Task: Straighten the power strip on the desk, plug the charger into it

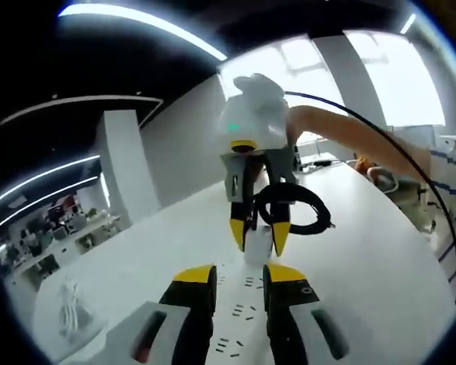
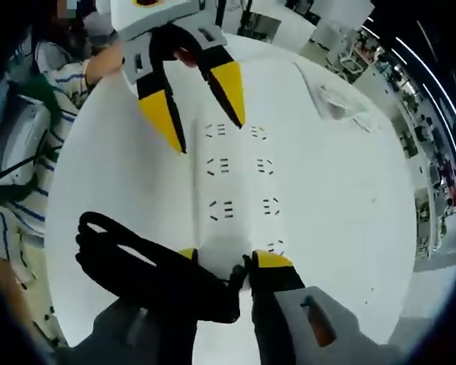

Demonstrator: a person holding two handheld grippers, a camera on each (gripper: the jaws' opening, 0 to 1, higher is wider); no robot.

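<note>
The white power strip point(image 2: 239, 179) lies flat on the white desk, its socket rows facing up. My right gripper point(image 2: 228, 258) is shut on its near end, beside the strip's coiled black cord point(image 2: 137, 266). In the left gripper view that gripper point(image 1: 260, 232) comes down from above, pinching the strip's far end, with the cord point(image 1: 292, 205) looped behind it. My left gripper point(image 1: 239, 275) stands open over the strip point(image 1: 239, 312), jaws to either side of the sockets. From the right gripper view it point(image 2: 205, 125) hovers open above the far end. A white charger with bundled cable point(image 1: 72, 304) lies aside.
The white bundle point(image 2: 338, 99) sits on the desk point(image 2: 342, 198) to the strip's right. A person in a striped sleeve point(image 2: 30, 190) stands at the desk's left edge. An arm point(image 1: 342, 133) reaches in behind the right gripper. Office desks and a pillar point(image 1: 125, 167) stand further back.
</note>
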